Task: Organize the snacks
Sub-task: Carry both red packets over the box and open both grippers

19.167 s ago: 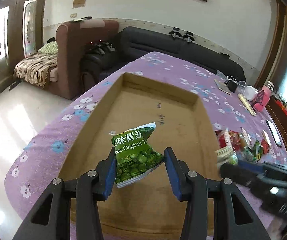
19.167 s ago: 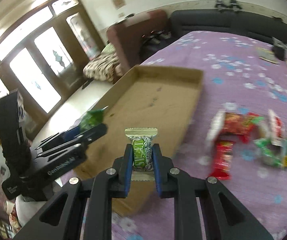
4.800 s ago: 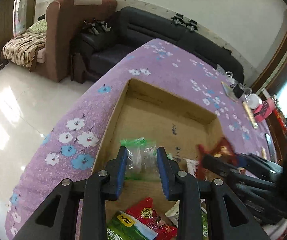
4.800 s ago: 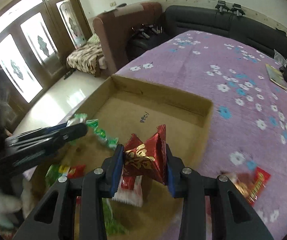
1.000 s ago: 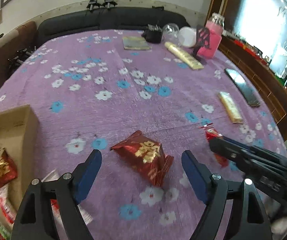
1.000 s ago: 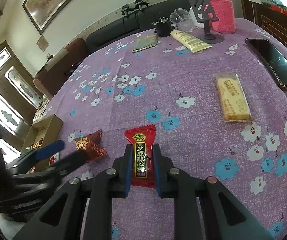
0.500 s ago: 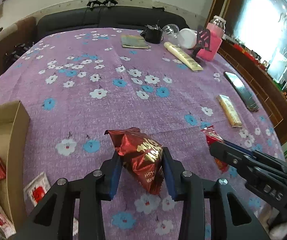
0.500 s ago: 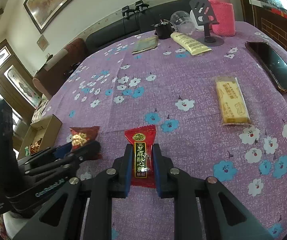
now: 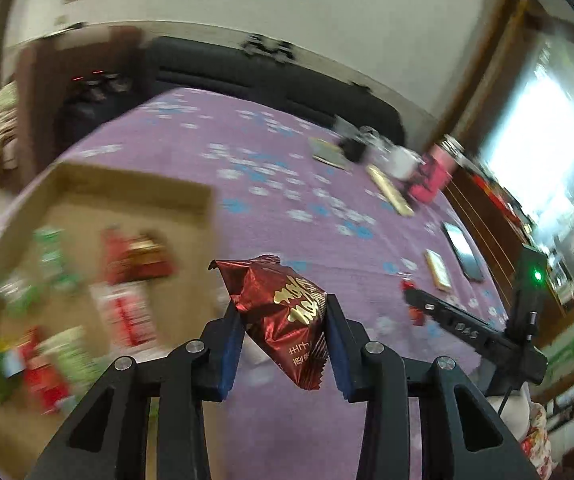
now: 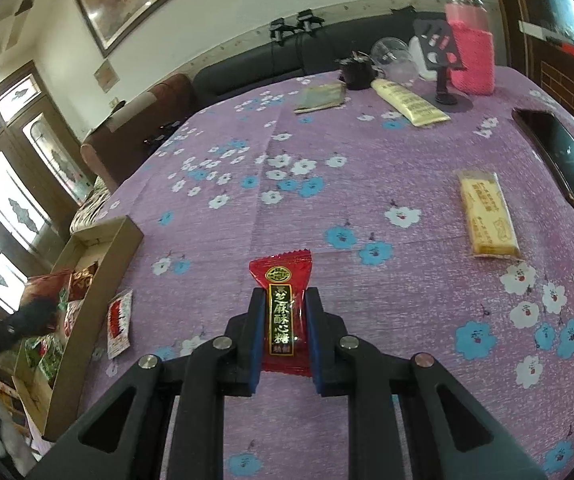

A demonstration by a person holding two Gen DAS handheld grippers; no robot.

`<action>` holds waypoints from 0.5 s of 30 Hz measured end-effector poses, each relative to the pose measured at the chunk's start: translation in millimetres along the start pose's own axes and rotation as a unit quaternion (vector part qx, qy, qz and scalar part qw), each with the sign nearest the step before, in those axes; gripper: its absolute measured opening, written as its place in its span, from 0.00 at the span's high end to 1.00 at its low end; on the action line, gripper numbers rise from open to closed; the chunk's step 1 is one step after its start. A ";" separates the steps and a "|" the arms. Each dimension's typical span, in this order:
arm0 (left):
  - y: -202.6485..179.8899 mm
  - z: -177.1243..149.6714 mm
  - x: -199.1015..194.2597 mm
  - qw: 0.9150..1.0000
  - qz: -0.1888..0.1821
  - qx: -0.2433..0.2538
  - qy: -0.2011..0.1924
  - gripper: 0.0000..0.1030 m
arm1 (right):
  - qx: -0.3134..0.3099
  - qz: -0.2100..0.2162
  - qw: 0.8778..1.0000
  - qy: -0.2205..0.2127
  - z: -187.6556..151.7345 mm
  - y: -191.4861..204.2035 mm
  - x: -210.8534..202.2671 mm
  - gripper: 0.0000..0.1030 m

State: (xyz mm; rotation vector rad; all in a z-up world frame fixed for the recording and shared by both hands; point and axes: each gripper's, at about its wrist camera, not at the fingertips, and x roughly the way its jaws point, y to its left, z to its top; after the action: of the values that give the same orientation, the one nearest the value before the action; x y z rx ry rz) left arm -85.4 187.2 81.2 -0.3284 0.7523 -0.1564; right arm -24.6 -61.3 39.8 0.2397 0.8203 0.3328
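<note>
The left gripper [image 9: 283, 334] is clamping a dark red snack packet [image 9: 283, 316], while the right gripper [image 10: 285, 330] is pinching a red candy bar [image 10: 281, 308] narrowly.

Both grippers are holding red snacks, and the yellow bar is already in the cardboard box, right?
Not quite. The yellow bar lies on the purple tablecloth, far from the cardboard box, as the right wrist view shows. The rest holds: the left gripper grips a dark red packet, the right gripper a red candy.
</note>
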 end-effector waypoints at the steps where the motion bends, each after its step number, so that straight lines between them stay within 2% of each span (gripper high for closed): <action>1: 9.6 -2.0 -6.4 1.000 0.005 -0.008 -0.002 0.61 | -0.005 -0.001 1.000 -0.001 -0.8 4.8 -0.5 0.83; 4: 44.1 -9.2 -28.2 0.999 0.042 -0.031 -0.013 0.61 | -0.027 0.005 1.000 0.003 -1.7 28.6 -3.5 0.83; 7: 74.0 -18.0 -41.9 0.995 0.083 -0.044 -0.021 0.61 | -0.040 0.030 0.999 0.007 -3.3 56.3 -8.5 0.82; 9: 87.8 -24.1 -43.9 0.994 0.092 -0.055 -0.020 0.61 | -0.052 0.053 0.997 0.017 -6.2 80.3 -9.0 0.82; 15: 114.9 -35.3 -42.6 0.991 0.109 -0.073 -0.010 0.61 | -0.108 0.089 0.989 0.043 -21.8 152.1 0.8 0.82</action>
State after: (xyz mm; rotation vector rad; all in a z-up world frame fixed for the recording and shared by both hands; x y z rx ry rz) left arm -138.0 297.4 44.6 -0.3838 0.7761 0.1091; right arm -70.4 80.9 75.8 0.0960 0.8415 0.5996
